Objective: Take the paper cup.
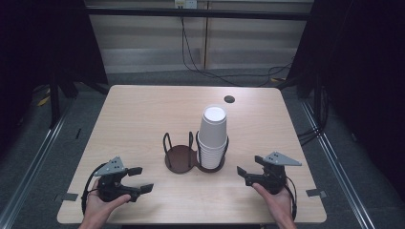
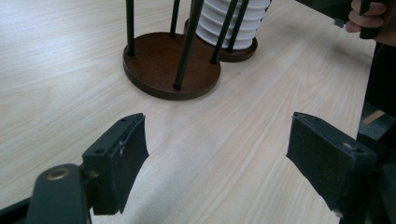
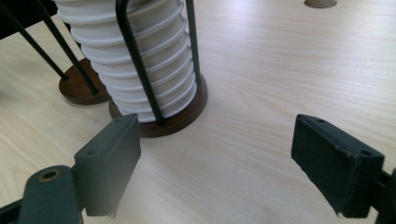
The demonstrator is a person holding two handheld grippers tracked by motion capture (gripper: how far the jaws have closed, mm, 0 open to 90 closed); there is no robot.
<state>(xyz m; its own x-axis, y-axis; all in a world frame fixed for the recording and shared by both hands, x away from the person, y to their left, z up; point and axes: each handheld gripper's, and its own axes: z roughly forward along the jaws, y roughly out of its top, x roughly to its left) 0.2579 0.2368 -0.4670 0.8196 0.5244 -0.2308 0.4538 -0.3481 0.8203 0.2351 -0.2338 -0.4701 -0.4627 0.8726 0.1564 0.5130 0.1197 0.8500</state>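
Am seeing left gripper [image 1: 138, 179] and right gripper [image 1: 247, 172] both gaping wide, flanking cup stack [image 1: 212, 136] in holder [image 1: 191, 160].

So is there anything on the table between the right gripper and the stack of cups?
Nothing loose lies between them: bare table separates the right gripper from the cup stack. The stack does sit inside the holder's black wire uprights, which ring its lower part; its upper cups rise clear above them.
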